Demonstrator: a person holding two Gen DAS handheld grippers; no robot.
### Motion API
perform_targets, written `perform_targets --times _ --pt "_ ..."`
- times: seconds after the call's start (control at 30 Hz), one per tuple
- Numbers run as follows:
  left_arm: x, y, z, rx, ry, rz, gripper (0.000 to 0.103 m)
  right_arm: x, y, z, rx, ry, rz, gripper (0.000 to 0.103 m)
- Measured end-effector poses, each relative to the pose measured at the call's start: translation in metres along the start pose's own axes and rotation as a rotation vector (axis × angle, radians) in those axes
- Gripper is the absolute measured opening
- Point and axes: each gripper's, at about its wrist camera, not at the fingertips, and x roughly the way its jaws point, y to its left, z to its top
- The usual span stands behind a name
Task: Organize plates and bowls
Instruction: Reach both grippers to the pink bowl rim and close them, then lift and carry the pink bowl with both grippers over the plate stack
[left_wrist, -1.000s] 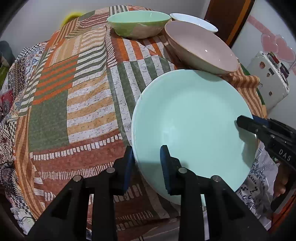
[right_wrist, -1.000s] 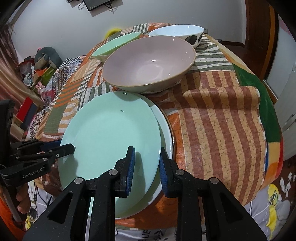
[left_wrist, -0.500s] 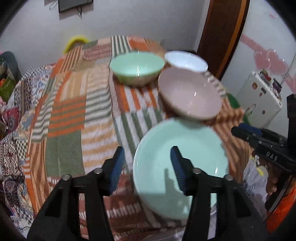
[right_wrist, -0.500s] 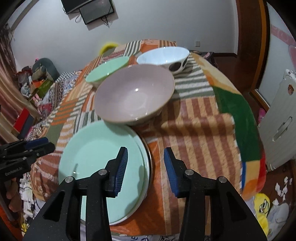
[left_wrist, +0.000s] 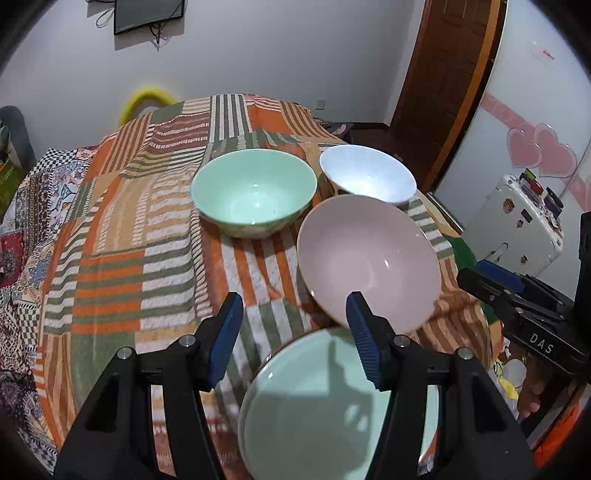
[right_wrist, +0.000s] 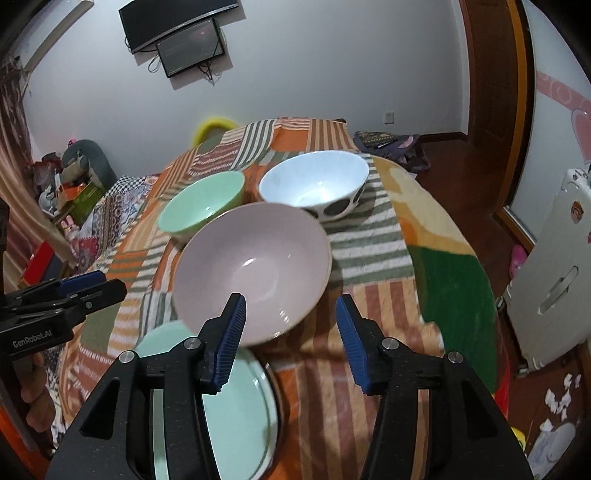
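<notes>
A mint green plate (left_wrist: 314, 398) (right_wrist: 236, 413) lies on another plate at the table's near edge, below both grippers. Behind it stands a large pink bowl (left_wrist: 369, 258) (right_wrist: 255, 269). Farther back are a green bowl (left_wrist: 255, 192) (right_wrist: 201, 203) and a white bowl with dark spots (left_wrist: 365, 173) (right_wrist: 314, 181). My left gripper (left_wrist: 293, 299) hovers above the plate's far rim, its jaws opening with nothing between them. My right gripper (right_wrist: 290, 299) hangs in front of the pink bowl, its jaws also opening and empty. Each gripper shows in the other's view: the right gripper (left_wrist: 495, 280), the left gripper (right_wrist: 74, 291).
A striped patchwork cloth (left_wrist: 129, 258) covers the round table. A white cabinet (left_wrist: 517, 229) stands to the right, with a wooden door (left_wrist: 443, 74) behind it. Boxes and toys (right_wrist: 66, 192) sit on the floor at the left. A screen (right_wrist: 177, 37) hangs on the wall.
Both grippers let go of the mint plate's rim, opened, and rose and drew back from it. The plate stays on the plate under it.
</notes>
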Motion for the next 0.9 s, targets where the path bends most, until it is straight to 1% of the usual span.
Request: perform_targets --times 0.17,0.57,0.67,0.73,0.8,0.83,0.87,0.9 --pt "0.027 0.001 0.014 -0.009 0.018 0.001 0.058 0.017 -0.008 0.011 0.027 0.007 0.0 0.047" --pt "0.075 0.004 0.024 -0.018 0.066 -0.001 0.057 0.048 -0.018 0.015 0.045 0.046 0.01 0.047" --pt "0.084 0.005 0.024 -0.028 0.08 -0.009 0.047 0.054 -0.021 0.015 0.055 0.061 0.019 0.047" --pt "0.089 0.006 0.023 -0.031 0.089 -0.016 0.038 0.056 -0.021 0.015 0.06 0.064 0.02 0.042" --pt "0.092 0.007 0.023 -0.031 0.096 -0.021 0.032 0.06 -0.022 0.015 0.06 0.077 0.029 0.032" --pt "0.094 0.006 0.022 -0.031 0.101 -0.025 0.03 0.061 -0.022 0.014 0.062 0.082 0.035 0.03" --pt "0.096 0.006 0.022 -0.032 0.106 -0.031 0.029 0.063 -0.022 0.015 0.061 0.085 0.038 0.025" --pt "0.098 0.006 0.021 -0.033 0.111 -0.038 0.025 0.064 -0.022 0.015 0.06 0.089 0.04 0.022"
